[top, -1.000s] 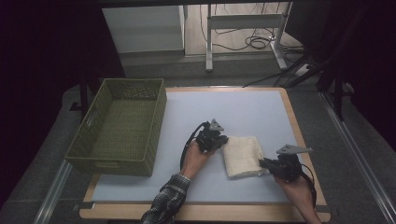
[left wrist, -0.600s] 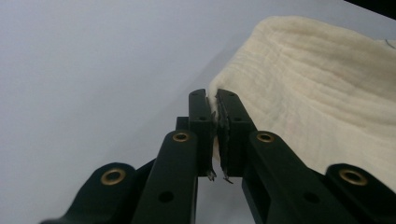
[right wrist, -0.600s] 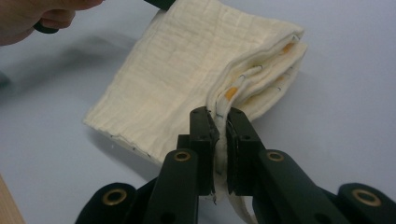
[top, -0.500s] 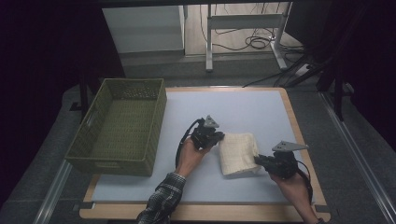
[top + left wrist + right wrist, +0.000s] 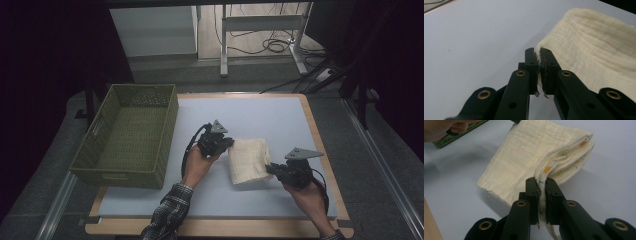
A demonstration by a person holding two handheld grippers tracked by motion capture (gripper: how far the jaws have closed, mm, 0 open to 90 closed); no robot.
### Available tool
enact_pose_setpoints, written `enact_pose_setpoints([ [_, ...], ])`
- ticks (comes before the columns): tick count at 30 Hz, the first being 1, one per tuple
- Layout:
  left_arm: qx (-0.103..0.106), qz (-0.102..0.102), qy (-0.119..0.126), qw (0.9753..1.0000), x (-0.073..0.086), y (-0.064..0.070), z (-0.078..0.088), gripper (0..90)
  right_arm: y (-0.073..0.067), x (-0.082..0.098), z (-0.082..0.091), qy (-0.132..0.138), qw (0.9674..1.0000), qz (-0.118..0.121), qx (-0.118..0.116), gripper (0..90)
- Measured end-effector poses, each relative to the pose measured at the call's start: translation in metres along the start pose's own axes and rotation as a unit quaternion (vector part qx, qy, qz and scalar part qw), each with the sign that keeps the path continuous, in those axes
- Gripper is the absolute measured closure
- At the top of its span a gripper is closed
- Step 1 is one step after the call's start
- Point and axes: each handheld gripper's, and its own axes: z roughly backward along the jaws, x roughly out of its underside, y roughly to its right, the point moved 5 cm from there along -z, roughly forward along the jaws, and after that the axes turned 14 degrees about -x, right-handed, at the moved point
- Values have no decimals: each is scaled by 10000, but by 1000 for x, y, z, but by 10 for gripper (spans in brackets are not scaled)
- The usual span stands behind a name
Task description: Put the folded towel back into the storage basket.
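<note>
Cream cotton, folded into a thick pad, is what we hold: the cloth [image 5: 248,160] lies on the pale grey mat [image 5: 260,115] between our two hands, right of the basket [image 5: 127,135] and nearer our edge of the table [image 5: 215,227].

Our left gripper [image 5: 229,144] meets the cloth at its left edge. In the left gripper view the black jaws are pinched together on a thin lip of the fabric [image 5: 596,50], and only a sliver of cream shows between the pads; the rest of the fold swells away to the right over bare mat [image 5: 479,37].

Our right gripper [image 5: 270,170] meets the cloth at its lower right corner. In the right gripper view [image 5: 541,187] its jaws are clamped on one layer that stands up between them, while the other layers [image 5: 524,157] fan out beyond, with small orange and blue marks showing along their hems. A strip of the same layer runs down between the jaws toward the camera.

From the high view both of our hands come in from the near edge, the left one [image 5: 200,162] in a plaid sleeve [image 5: 167,215], and a grey plate sits on top of each gripper. The green woven basket stands at the mat's left side, apart from the cloth. Whether the cloth rests flat or is partly lifted off the mat we cannot tell.
</note>
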Motion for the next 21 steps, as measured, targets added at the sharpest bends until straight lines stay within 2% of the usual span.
enact_pose_setpoints([
  [21,-181,23,10,9998,-1,-18,17,850,-9,-18,-13,20,9999,114,-114,825],
])
